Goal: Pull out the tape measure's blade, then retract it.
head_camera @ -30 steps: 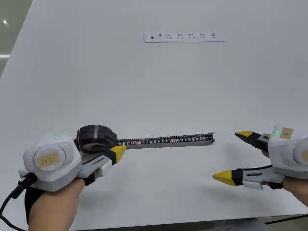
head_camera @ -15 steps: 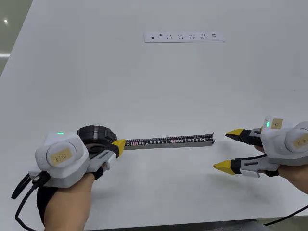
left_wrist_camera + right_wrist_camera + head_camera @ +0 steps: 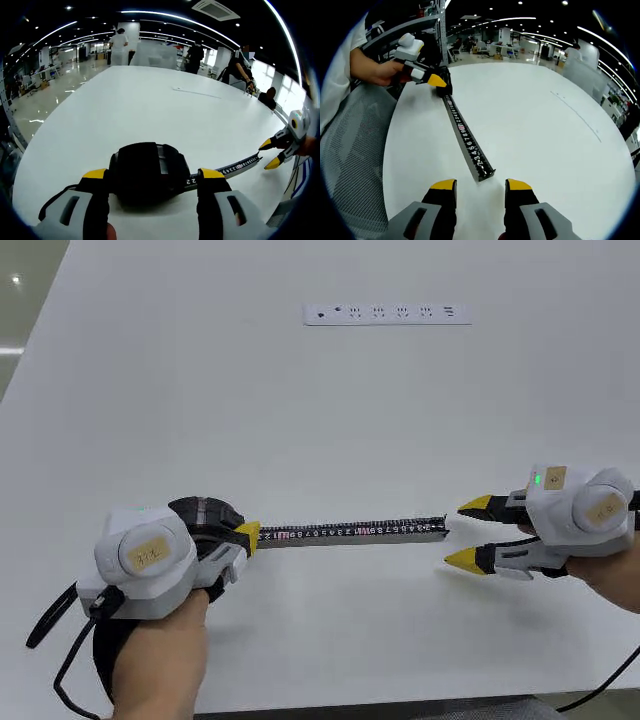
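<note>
While a person is standing at a smooth white desk [image 3: 300, 420], the left tool [image 3: 225, 530] is clamping a tape measure [image 3: 205, 515] between its yellow-tipped jaws, one on each side of the rounded black, ribbed, rubbery-looking case, which is sitting on the desk near the front left edge. In the left gripper view the left tool [image 3: 152, 175] is pressing against both flanks of the tape measure [image 3: 147, 167]. The blade [image 3: 350, 531], a thin, flat dark strip printed with pale numerals and red marks, is lying pulled out straight along the desktop toward the right. Its squared end is resting just ahead of the right tool [image 3: 468, 532], whose pointed yellow tips are standing moderately apart and gripping nothing. In the right gripper view, the blade [image 3: 465, 135] is running away from the right tool [image 3: 481, 186] toward the far hand, its end lying on the desk just in front of the gap between the jaws and apart from both. Both tools are showing glossy white moulded shells with black inner parts. A flat white power strip [image 3: 387, 313] is lying well apart at the far side of the desk, and a black cable [image 3: 45, 615] is trailing from the back of the left tool. A grey mesh chair [image 3: 350, 165] is sitting beside the desk edge in the right gripper view.
</note>
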Motion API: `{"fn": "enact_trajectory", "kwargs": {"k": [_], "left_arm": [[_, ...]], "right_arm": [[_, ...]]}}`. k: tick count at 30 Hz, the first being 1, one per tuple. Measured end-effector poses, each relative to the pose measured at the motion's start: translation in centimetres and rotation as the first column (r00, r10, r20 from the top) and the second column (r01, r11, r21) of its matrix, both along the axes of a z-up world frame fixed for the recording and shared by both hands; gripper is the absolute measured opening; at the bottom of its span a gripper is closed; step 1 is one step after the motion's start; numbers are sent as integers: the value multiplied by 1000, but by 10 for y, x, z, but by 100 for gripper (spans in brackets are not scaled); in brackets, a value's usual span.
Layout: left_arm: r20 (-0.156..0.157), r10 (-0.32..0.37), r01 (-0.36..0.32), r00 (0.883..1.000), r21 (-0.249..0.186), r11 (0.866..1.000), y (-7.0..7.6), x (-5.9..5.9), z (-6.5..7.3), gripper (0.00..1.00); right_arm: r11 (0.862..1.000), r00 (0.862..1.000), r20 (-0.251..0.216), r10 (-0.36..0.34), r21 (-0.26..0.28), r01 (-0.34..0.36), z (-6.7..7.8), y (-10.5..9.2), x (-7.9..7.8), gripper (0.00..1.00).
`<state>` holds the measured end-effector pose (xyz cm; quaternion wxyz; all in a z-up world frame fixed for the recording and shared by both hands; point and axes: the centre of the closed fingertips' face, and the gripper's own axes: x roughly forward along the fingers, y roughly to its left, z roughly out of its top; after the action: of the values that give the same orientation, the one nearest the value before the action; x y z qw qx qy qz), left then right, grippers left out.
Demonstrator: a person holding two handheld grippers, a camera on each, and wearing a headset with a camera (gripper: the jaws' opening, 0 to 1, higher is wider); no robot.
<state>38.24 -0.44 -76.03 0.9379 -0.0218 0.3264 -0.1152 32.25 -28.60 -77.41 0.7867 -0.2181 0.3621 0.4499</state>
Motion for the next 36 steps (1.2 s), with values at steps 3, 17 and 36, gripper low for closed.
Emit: {"fn": "enact_trajectory", "kwargs": {"k": [3,17,36], "left_arm": [[0,9,-9,1000,-4,1000,1,0,0,66],[-10,23,-23,1000,-11,1000,5,2,0,60],[-11,23,-24,1000,-13,1000,5,2,-1,60]], "right_arm": [[1000,1000,-2,15,-7,-15,0,0,4,33],[995,995,-39,93,-24,-94,-7,6,11,26],[981,981,-56,185,-55,-188,-15,14,10,18]]}}
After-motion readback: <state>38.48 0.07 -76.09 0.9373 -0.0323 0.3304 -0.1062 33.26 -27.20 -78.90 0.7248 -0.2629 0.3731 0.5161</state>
